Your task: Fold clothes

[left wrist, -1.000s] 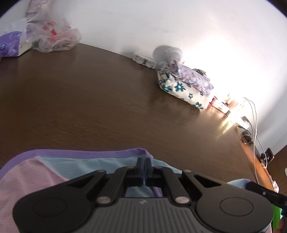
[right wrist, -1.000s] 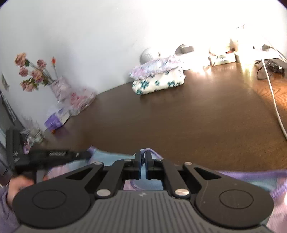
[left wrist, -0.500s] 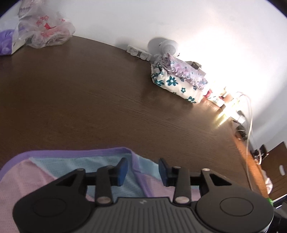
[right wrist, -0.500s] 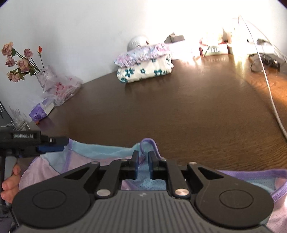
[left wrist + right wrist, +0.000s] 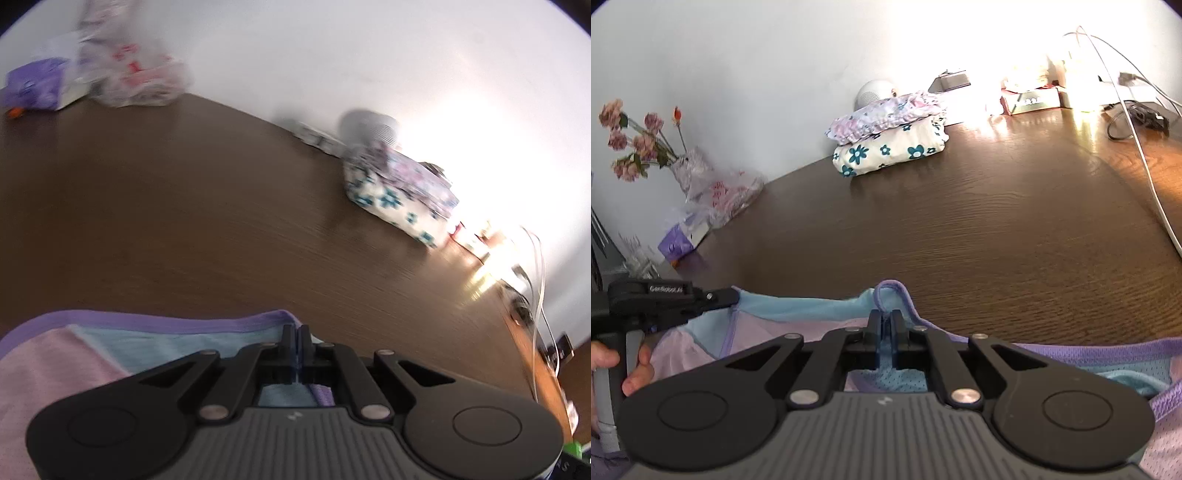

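**Left wrist view and right wrist view: both grippers clamping one garment**

Left wrist view is showing the left gripper [image 5: 296, 334] pinching the pastel pink, blue and purple mesh garment [image 5: 110, 354] at its purple-trimmed edge, jaws closed on the fabric. Right wrist view is showing the right gripper [image 5: 886, 321] gripping the same garment [image 5: 798, 310] just below a raised purple loop, jaws closed on blue mesh. The garment is lying along the near edge of the dark brown wooden table [image 5: 997, 229]. A stack of folded floral clothes [image 5: 890, 138] is sitting near the far edge, well apart.
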`<move>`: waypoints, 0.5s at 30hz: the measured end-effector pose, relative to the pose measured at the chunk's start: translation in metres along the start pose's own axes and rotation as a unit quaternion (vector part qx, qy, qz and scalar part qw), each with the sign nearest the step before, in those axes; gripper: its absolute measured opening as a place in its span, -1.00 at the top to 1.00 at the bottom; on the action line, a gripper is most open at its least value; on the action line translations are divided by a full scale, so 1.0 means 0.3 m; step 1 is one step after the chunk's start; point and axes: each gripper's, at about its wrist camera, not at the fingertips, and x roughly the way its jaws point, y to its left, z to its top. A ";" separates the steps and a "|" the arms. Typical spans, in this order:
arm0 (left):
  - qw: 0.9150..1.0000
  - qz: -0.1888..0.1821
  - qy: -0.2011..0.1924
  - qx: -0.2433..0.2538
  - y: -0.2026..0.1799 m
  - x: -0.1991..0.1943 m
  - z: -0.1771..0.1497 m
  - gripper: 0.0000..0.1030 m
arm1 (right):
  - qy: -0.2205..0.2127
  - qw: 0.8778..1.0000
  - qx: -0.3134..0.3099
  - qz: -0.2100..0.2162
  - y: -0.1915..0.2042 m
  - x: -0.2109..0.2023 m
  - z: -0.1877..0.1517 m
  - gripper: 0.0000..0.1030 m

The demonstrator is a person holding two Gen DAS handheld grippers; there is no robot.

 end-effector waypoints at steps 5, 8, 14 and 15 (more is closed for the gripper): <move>0.999 0.012 -0.041 -0.007 0.011 -0.050 0.004 0.95 | -0.006 1.000 -0.002 -0.005 0.001 -0.005 0.000 0.86; 0.999 0.002 -0.036 -0.005 0.017 -0.100 0.011 0.75 | -0.013 1.000 -0.003 -0.021 0.011 -0.053 0.019 0.81; 0.995 -0.026 0.022 0.092 0.000 -0.261 -0.087 0.08 | 0.001 0.998 -0.055 -0.026 0.067 -0.217 0.036 0.70; 0.993 -0.033 0.032 0.105 -0.004 -0.281 -0.120 0.08 | 0.010 0.997 -0.069 -0.018 0.074 -0.237 0.019 0.66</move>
